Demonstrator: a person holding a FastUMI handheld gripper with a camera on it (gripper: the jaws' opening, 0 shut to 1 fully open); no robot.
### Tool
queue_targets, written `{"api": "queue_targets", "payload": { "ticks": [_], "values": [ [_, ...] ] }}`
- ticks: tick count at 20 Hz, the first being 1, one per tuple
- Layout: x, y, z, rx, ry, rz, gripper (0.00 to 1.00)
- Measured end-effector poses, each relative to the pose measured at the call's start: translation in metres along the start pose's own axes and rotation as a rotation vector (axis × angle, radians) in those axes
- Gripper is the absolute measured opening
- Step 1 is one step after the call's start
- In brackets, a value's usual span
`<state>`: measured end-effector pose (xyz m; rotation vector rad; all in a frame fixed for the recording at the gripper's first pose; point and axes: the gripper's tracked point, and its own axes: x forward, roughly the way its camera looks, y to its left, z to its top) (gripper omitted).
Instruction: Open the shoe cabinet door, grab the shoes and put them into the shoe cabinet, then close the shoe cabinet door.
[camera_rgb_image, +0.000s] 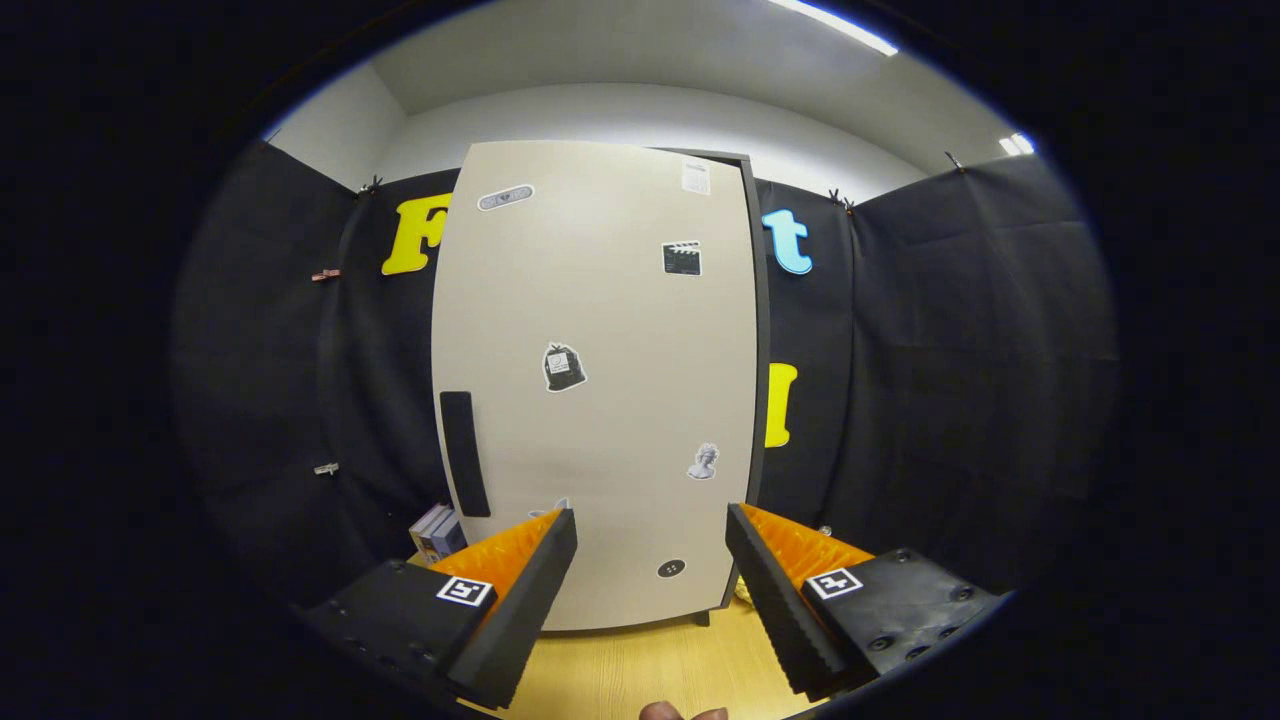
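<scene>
The hand-held gripper is seen released, its two fingers spread wide apart with nothing held between them. Just beyond the fingers, the shoe cabinet stands on the wooden counter, its beige door shut, so what is inside cannot be told. A dark handle is set near the door's left edge. Some small boxes are seen beside the cabinet.
</scene>
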<state>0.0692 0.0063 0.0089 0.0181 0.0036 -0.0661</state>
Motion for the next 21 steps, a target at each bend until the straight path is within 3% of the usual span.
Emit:
{"api": "queue_targets", "payload": {
  "ticks": [21],
  "values": [
    [0.0031, -0.0005, -0.0019, -0.023, 0.011, 0.009, 0.98]
  ]
}}
